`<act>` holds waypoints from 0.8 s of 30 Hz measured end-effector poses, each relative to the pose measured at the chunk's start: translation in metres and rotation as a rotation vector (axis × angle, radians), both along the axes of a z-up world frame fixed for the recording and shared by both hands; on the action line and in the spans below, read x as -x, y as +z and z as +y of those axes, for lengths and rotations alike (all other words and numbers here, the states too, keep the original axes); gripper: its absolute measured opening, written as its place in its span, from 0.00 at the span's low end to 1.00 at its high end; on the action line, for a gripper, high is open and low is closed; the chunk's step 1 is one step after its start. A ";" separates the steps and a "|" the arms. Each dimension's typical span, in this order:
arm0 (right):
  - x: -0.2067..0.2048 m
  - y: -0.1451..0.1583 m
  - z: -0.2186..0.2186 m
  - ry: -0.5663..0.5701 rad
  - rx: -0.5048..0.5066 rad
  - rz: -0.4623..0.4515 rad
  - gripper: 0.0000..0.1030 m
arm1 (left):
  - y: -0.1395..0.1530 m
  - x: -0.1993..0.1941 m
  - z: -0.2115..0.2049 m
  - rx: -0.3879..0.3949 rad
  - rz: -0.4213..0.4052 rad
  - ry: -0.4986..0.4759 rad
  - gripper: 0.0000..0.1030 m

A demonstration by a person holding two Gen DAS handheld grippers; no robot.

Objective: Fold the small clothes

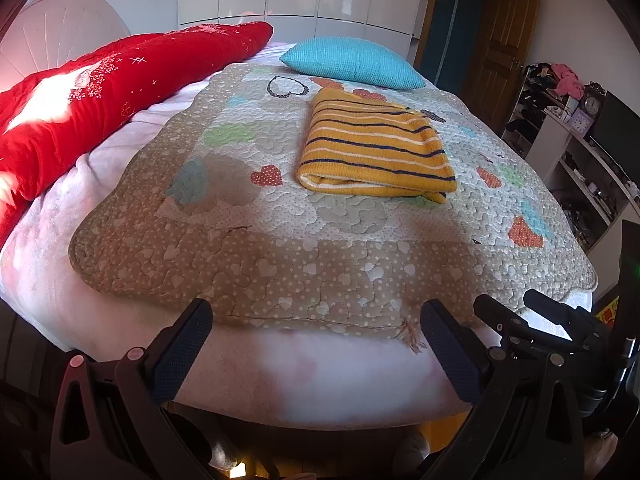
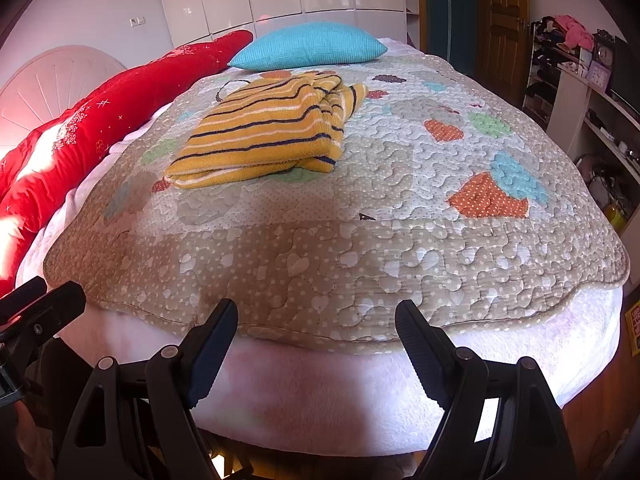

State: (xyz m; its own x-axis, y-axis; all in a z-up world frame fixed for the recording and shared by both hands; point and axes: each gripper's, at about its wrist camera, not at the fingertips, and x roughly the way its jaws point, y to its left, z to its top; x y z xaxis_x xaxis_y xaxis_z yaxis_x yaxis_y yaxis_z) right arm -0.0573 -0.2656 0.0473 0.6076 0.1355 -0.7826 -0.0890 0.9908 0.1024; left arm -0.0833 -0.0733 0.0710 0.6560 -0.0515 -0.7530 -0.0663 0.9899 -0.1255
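A small yellow garment with dark blue and white stripes [image 1: 374, 144] lies folded into a thick rectangle on the quilted heart-pattern bedspread [image 1: 280, 248]. In the right wrist view the same striped garment [image 2: 264, 132] sits left of centre on the bedspread [image 2: 400, 264]. My left gripper [image 1: 316, 312] hangs open over the near edge of the bed, well short of the garment, with nothing between its fingers. My right gripper [image 2: 316, 312] is likewise open and empty at the near edge. The right gripper's fingers [image 1: 532, 312] show at the lower right of the left wrist view.
A turquoise pillow [image 1: 352, 62] lies beyond the garment. A red duvet [image 1: 100, 96] is bunched along the left side against a white headboard [image 1: 60, 28]. Cluttered shelves with a clock [image 1: 592, 104] stand to the right. A pale pink blanket [image 2: 320, 384] covers the bed's near edge.
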 end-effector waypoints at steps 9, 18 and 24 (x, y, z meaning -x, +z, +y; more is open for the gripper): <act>-0.001 -0.004 -0.002 -0.003 -0.003 0.009 0.83 | -0.004 -0.001 -0.001 0.003 0.018 -0.004 1.00; -0.002 -0.007 -0.003 -0.006 -0.005 0.017 0.83 | -0.008 -0.002 -0.003 0.010 0.036 -0.009 1.00; -0.002 -0.009 -0.003 -0.005 0.002 0.017 0.83 | -0.011 -0.003 -0.001 0.022 0.048 -0.008 1.00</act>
State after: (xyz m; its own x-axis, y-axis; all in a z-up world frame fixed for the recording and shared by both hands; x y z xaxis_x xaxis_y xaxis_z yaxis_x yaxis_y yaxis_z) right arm -0.0556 -0.2684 0.0386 0.5946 0.1308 -0.7933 -0.0823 0.9914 0.1017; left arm -0.0805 -0.0747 0.0604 0.6189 -0.0736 -0.7820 -0.0652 0.9874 -0.1445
